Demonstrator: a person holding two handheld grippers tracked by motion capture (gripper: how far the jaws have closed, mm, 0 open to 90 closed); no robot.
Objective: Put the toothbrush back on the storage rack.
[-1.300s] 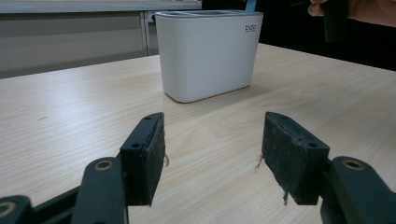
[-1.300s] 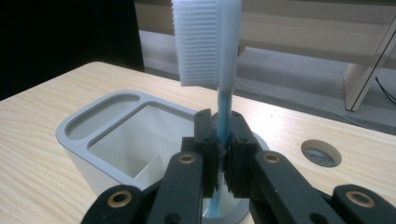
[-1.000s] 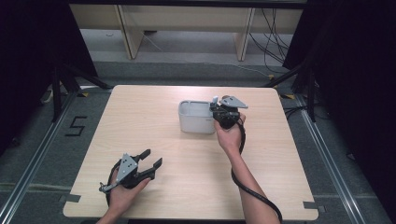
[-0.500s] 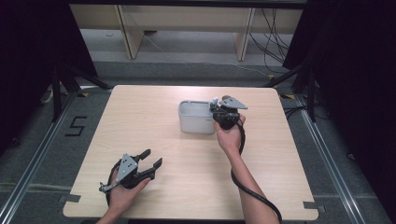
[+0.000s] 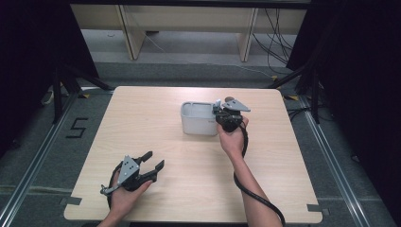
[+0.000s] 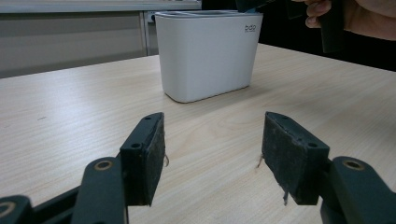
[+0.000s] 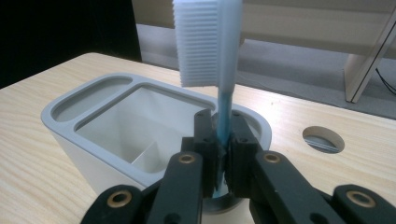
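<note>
White bristles and a blue handle mark the toothbrush [image 7: 219,60] that our right claw [image 7: 223,154] clamps tight, upright over the grey-rimmed white holder [image 5: 198,118] at the far middle of the tabletop [image 5: 142,123]. Nothing has shifted over the last second: both hands sit where they were, so we judge the brush is poised but not yet let go. Its lower end seems to sit in a round slot, though the jaws hide it. Our left claw [image 6: 212,154] rests near us, wide apart and empty.
</note>
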